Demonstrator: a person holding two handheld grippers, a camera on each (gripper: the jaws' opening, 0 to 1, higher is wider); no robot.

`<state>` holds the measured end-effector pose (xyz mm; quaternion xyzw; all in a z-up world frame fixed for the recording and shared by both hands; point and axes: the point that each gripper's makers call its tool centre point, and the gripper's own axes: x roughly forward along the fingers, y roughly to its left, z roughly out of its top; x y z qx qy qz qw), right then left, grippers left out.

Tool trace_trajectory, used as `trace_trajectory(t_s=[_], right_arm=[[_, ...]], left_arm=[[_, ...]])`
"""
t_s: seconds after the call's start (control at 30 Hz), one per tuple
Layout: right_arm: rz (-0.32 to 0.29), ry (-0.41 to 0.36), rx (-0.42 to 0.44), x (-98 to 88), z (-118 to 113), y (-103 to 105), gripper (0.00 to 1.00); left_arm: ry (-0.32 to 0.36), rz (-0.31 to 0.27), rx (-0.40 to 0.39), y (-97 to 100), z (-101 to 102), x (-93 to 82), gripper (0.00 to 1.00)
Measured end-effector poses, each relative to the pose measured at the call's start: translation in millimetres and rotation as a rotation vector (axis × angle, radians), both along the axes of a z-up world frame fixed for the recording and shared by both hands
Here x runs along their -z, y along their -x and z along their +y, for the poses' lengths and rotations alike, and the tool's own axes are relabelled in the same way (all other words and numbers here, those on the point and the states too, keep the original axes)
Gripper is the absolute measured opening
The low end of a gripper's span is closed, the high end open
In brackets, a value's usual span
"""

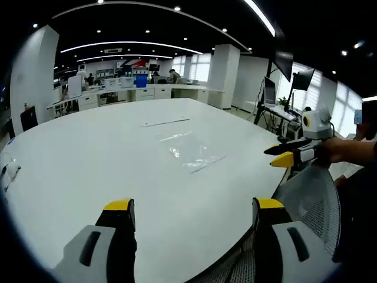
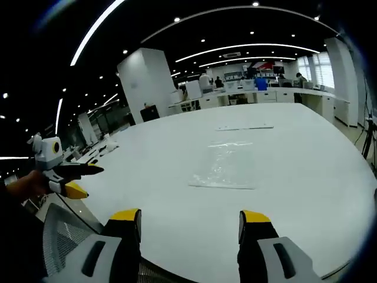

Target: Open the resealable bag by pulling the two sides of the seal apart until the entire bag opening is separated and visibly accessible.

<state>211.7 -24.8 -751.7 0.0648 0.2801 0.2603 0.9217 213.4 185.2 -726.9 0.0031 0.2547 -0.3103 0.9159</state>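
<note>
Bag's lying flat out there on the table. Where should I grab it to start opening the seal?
Likely the seal strip along the edge of the resealable bag nearest you, approaching low from the near table edge. The bag lies flat and clear, so its body offers little to pinch. The left gripper and right gripper are both open and short of it.

We observe the right gripper [image 2: 190,227] with its yellow-tipped jaws spread apart over the large white table [image 2: 294,194]. A clear, flat resealable plastic bag [image 2: 227,168] lies ahead, untouched. At left, the left gripper [image 2: 82,177] hovers beside the table edge.
</note>
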Motion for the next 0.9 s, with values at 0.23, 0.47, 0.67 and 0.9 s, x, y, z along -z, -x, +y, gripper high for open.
trace_trajectory(t_s=[0.23, 0.47, 0.67, 0.9], right_arm=[[0.000, -0.006, 0.005, -0.3, -0.5, -0.4, 0.66], [-0.006, -0.008, 0.003, -1.4, 0.4, -0.6, 0.65], [-0.006, -0.010, 0.006, -1.1, -0.4, -1.1, 0.65], [-0.009, -0.013, 0.012, -1.9, -1.2, -1.7, 0.63]], left_arm=[[-0.013, 0.016, 0.015, 2.9, -2.8, 4.3, 0.80], [-0.013, 0.021, 0.015, 3.4, -3.0, 5.2, 0.80], [-0.011, 0.019, 0.015, 2.4, -2.8, 4.6, 0.81], [-0.018, 0.021, 0.025, 2.7, -4.0, 5.3, 0.81]])
